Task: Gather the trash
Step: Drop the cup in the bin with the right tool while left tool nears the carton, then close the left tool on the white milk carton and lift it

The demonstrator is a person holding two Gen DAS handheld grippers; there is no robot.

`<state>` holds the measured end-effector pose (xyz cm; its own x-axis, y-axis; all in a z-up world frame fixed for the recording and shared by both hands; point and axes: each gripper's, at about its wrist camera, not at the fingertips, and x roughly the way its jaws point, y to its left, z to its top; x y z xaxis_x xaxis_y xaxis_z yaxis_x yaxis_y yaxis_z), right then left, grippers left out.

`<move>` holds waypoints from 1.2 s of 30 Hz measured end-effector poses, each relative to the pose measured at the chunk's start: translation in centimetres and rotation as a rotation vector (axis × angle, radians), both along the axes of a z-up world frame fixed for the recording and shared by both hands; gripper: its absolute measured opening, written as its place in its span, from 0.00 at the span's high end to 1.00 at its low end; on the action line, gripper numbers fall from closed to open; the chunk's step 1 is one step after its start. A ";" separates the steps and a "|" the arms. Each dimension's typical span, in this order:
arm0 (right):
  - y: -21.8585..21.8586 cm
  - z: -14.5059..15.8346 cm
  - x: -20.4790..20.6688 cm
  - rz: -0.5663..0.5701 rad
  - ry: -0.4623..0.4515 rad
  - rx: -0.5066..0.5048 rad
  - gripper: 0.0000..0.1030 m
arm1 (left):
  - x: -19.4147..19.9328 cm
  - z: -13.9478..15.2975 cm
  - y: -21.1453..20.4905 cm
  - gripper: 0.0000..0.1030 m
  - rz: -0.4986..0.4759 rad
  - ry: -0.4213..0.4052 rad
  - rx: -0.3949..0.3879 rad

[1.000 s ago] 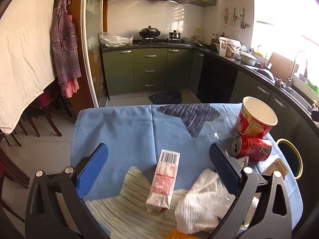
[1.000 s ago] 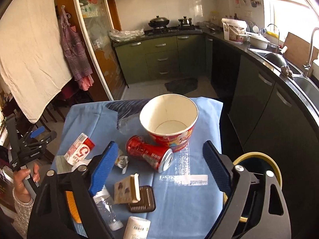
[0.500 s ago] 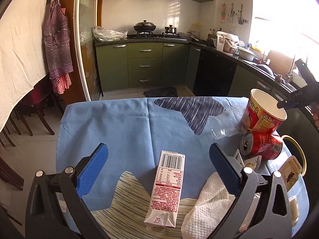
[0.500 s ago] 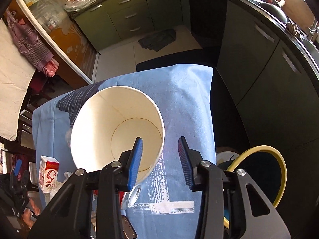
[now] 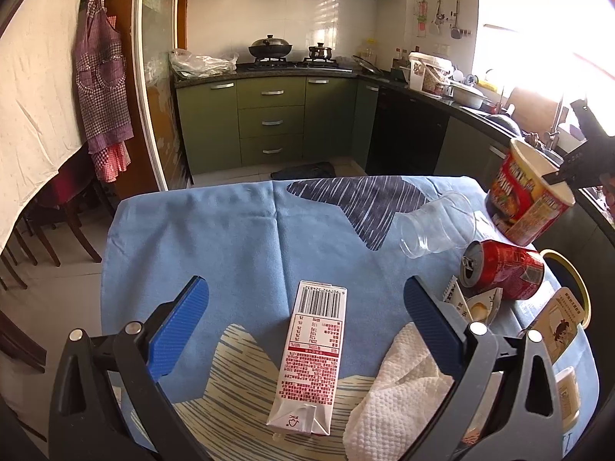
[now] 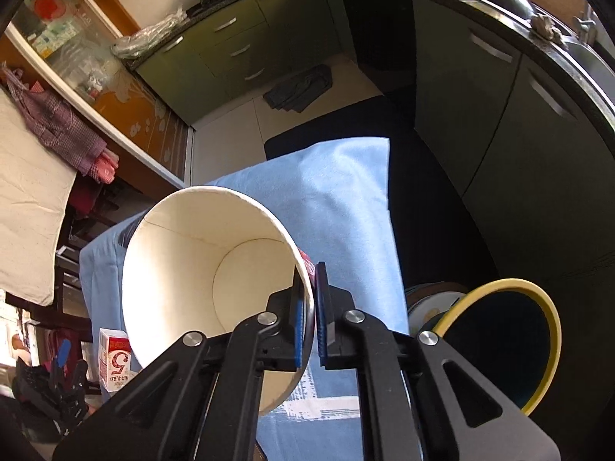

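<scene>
Paper wall of the noodle cup (image 6: 200, 269) pinched between the pads of the right gripper (image 6: 312, 315), one pad inside the rim, one outside; cup tilted and clear of the blue tablecloth (image 6: 346, 199). Seen from the left wrist at 2 o'clock, same cup (image 5: 526, 196) canted above the table's far right corner.

Likely risks: thin rim buckling or slipping out of so narrow a pinch, cup dropping back among the litter. Yellow-rimmed bin (image 6: 511, 342) at 4 o'clock in the right view, below table level, just off the edge; release too early probably means a miss onto the floor or a bounce off the rim.

Cup interior bare, nothing visible inside. Bin interior dark, contents impossible to tell. Clear plastic cup (image 5: 434, 226) on its side, empty. Red can (image 5: 503, 269) lying down, opened end toward the camera.

Left gripper (image 5: 303, 307) spread wide, holding nothing, hovering over the milk carton (image 5: 311, 361) lying flat at 6 o'clock. White paper towel (image 5: 396, 388) crumpled just beside the carton at 5 o'clock, small wrappers (image 5: 476, 307) next to the can.
</scene>
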<state>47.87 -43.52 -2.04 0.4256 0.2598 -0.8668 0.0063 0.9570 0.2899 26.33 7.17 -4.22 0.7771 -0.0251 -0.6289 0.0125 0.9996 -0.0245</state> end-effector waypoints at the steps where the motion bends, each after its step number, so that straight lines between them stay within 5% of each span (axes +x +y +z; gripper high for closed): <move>1: -1.6 0.6 -0.5 -0.029 -0.015 0.005 0.94 | 0.0 0.0 0.0 0.06 0.001 -0.001 -0.001; 7: -11.7 0.9 -5.0 -0.205 -0.025 -0.034 0.94 | -0.1 0.1 0.0 0.06 -0.003 -0.005 -0.005; 15: -20.3 -8.4 -8.6 -0.357 0.147 -0.066 0.90 | 0.0 0.0 0.3 0.06 -0.008 0.003 -0.018; 23: -22.9 -14.0 -8.8 -0.408 0.233 -0.043 0.81 | 0.8 -1.4 -0.3 0.06 -0.012 0.068 0.031; 25: -23.3 -14.0 -8.8 -0.413 0.224 -0.056 0.73 | 1.1 -1.9 -0.2 0.06 -0.001 0.099 0.043; 36: -22.2 -13.0 -9.5 -0.388 0.216 -0.050 0.72 | 1.7 -4.1 0.5 0.06 0.014 0.234 0.052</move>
